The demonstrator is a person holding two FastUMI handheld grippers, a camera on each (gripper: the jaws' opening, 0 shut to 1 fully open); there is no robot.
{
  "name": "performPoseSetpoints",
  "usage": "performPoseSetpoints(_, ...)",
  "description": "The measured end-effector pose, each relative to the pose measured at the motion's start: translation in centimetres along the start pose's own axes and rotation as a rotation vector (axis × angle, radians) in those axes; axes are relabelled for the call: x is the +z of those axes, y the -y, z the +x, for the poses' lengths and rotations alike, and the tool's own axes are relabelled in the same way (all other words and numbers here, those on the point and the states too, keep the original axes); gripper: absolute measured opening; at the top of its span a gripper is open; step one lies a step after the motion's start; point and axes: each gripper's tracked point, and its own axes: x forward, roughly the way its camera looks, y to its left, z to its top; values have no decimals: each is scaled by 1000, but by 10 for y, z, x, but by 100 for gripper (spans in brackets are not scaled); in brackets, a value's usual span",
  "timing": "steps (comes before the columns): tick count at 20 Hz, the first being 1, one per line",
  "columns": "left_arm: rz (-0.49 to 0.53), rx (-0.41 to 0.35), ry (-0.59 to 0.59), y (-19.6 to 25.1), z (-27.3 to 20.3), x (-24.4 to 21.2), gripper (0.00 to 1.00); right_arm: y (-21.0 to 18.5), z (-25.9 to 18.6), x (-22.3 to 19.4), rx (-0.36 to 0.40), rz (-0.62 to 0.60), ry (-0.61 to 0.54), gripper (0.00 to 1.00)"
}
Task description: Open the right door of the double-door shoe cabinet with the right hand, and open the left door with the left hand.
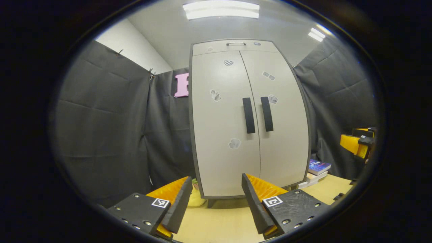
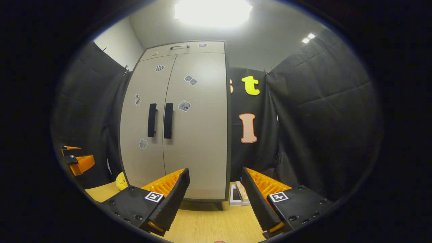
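Observation:
A pale grey double-door shoe cabinet (image 1: 248, 118) stands on a wooden table, both doors closed. Its left door handle (image 1: 249, 115) and right door handle (image 1: 267, 113) are dark vertical bars side by side at the middle seam. In the right gripper view the cabinet (image 2: 179, 118) shows the same left handle (image 2: 152, 119) and right handle (image 2: 168, 120). My left gripper (image 1: 216, 189) is open, well short of the cabinet, with nothing between its fingers. My right gripper (image 2: 216, 185) is open too, aimed at the cabinet's right edge. The other gripper appears at the far right (image 1: 357, 143) and far left (image 2: 76, 158) of the opposite views.
A stack of books (image 1: 315, 172) lies on the wooden table (image 1: 216, 222) right of the cabinet, seen also as books (image 2: 239, 195) beside its foot. A yellow soft toy (image 1: 195, 197) sits at the cabinet's left foot. Black cloth walls close in on both sides.

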Motion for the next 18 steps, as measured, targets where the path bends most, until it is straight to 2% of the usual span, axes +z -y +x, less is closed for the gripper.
performPoseSetpoints(9, -3, 24, 3, -13, -3, -2, 85, -20, 18, 3, 37, -3, -4, 98)
performPoseSetpoints(18, 4, 119, -17, -57, -28, -12, 84, -65, 76, 42, 121, 15, 36, 97)
